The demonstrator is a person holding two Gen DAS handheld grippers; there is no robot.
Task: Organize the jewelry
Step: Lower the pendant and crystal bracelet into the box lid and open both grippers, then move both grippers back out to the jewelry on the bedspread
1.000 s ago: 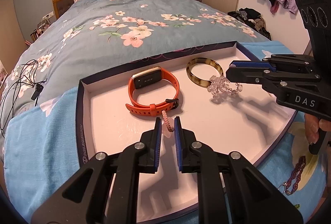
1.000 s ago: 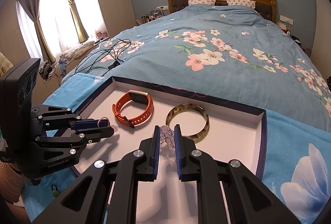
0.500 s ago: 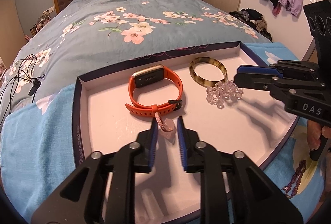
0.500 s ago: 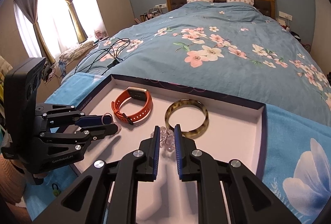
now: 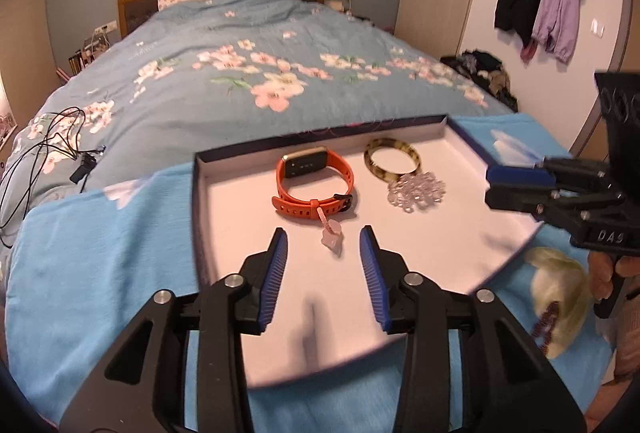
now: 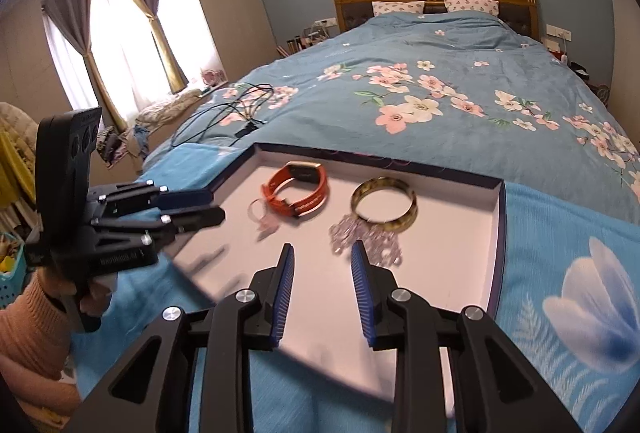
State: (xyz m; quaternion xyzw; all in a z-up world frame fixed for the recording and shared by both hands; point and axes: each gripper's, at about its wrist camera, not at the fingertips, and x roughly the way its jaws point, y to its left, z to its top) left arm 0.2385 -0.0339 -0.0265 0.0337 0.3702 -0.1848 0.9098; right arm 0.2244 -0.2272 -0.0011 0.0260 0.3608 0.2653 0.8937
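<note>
A white tray (image 5: 240,217) with a dark blue rim lies on the bed. On it rest an orange watch (image 5: 316,185), a tortoiseshell bangle (image 5: 392,161), a clear crystal bracelet (image 5: 416,191) and a pink charm bracelet (image 5: 332,239). My left gripper (image 5: 323,232) hangs just short of the pink bracelet, its jaws opening, and its pads touch nothing. My right gripper (image 6: 322,247) hovers just short of the crystal bracelet (image 6: 364,237); its jaws are opening too, with nothing pressed between them. From the side, each view shows the other gripper: the right (image 5: 490,185), the left (image 6: 218,207).
The tray sits on a light blue blanket (image 5: 100,253) over a floral quilt (image 6: 440,93). A purple beaded string (image 5: 546,321) lies on the blanket right of the tray. Black cables (image 5: 60,137) lie on the quilt at left. A sleeved hand (image 6: 32,313) holds the left gripper.
Both grippers have opened and drawn back from the tray. The pink bracelet and the crystal bracelet, held before, now lie loose on the tray.
</note>
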